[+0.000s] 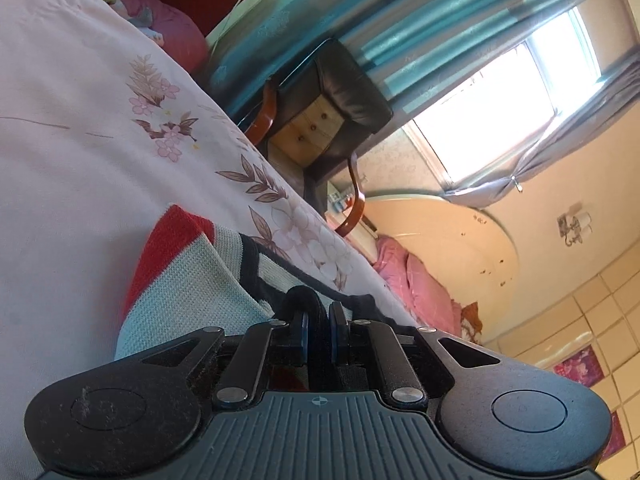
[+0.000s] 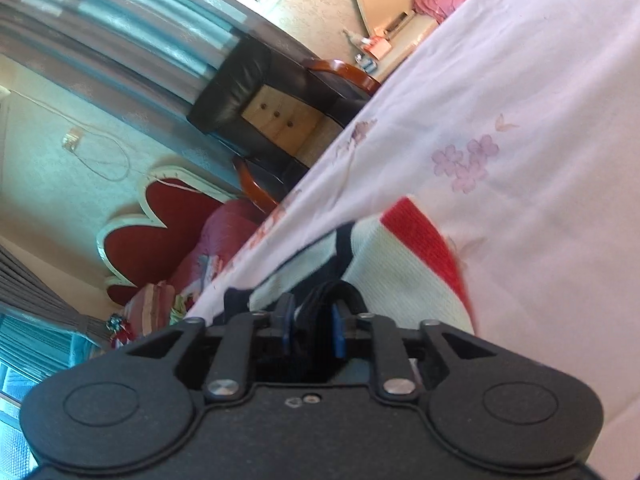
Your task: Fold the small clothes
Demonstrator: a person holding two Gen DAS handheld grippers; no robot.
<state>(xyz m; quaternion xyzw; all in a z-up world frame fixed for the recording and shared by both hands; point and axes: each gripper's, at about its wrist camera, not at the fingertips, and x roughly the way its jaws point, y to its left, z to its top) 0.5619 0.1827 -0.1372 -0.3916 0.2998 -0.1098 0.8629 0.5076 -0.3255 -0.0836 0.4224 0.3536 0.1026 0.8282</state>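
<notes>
Left claw [image 1: 319, 330]: pads nearly together, pinching dark trim of knit top [image 1: 192, 280] at lower centre of frame. Right claw [image 2: 310, 330]: pinching same dark trim, gap wider. Top [image 2: 404, 268] lies on bed [image 1: 80, 128] straight ahead of both claws, red band at far end. Both equally near. Armchair [image 1: 332, 100] beyond bed edge, upper centre; nothing blocking fold.

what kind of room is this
Most likely a bedroom at home: a floral bedsheet covers the work surface, a red heart-shaped headboard stands behind it, and curtains frame a window.
</notes>
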